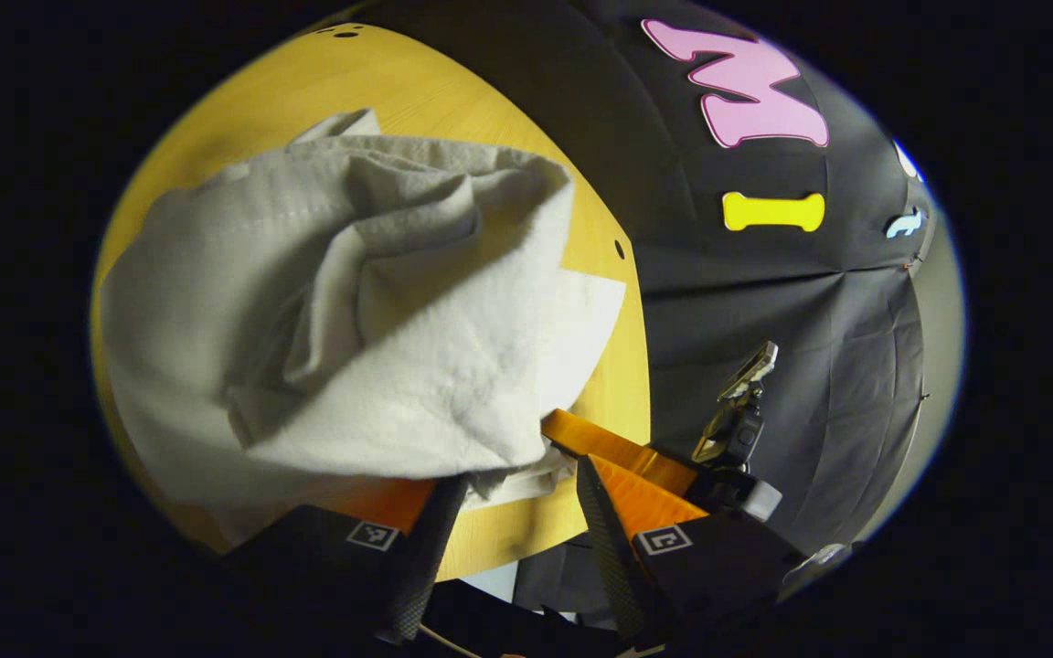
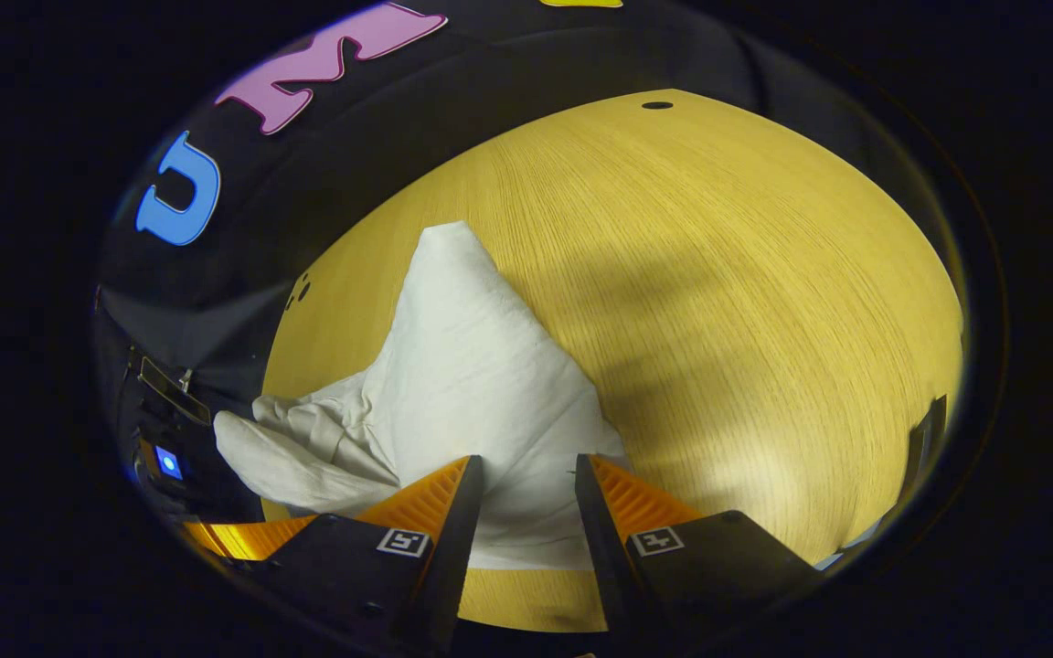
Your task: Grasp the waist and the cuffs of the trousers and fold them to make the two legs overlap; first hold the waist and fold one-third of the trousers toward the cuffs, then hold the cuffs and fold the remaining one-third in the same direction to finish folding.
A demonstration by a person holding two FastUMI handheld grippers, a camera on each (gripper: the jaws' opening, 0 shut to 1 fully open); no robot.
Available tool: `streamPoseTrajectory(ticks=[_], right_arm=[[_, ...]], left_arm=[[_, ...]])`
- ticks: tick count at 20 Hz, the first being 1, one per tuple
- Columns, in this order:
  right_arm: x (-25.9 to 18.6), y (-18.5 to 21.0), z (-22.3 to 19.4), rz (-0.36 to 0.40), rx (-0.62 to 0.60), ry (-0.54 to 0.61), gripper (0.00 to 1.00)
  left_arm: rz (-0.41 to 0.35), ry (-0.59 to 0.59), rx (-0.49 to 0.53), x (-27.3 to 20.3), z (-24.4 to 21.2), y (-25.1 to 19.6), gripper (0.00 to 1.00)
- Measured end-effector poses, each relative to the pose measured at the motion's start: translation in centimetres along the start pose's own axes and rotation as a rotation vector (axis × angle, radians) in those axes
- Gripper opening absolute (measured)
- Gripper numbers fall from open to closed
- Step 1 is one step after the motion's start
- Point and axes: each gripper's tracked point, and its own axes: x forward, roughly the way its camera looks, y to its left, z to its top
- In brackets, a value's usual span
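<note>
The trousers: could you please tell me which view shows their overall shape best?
The right gripper view: the white trousers lie on the wooden table, tapering to a far point, outline mostly visible. The left gripper view shows a bunched, raised heap of cloth close up, edges hidden.

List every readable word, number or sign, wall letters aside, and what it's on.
No readable words or numbers.
Square markers on the left gripper and right gripper: coded patterns, not text.
Small blue-lit device: too small to read.
Trousers, table: no print visible.
</note>
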Motion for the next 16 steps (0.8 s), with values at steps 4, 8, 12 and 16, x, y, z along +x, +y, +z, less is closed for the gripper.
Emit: streamPoseTrajectory(ticks=[4, 8, 12, 16], right_arm=[[-0.2, 0.3, -0.2, -0.013, 0.007, -0.007, 0.63], [-1.1, 0.7, 0.0, -0.017, -0.021, -0.029, 0.72], [-3.3, 2.8, -0.4, 0.023, -0.057, -0.051, 0.72], [-6.2, 5.5, -1.4, 0.071, -0.107, -0.073, 0.75]], left_arm=[[-0.058, 0.094, 0.117, -1.9, -2.9, -1.7, 0.8], [-0.078, 0.136, 0.272, -3.8, -4.9, -1.8, 0.82], [-0.067, 0.087, 0.357, -6.4, -4.2, -1.6, 0.82], [-0.065, -0.013, 0.344, -9.3, -1.6, -1.7, 0.82]])
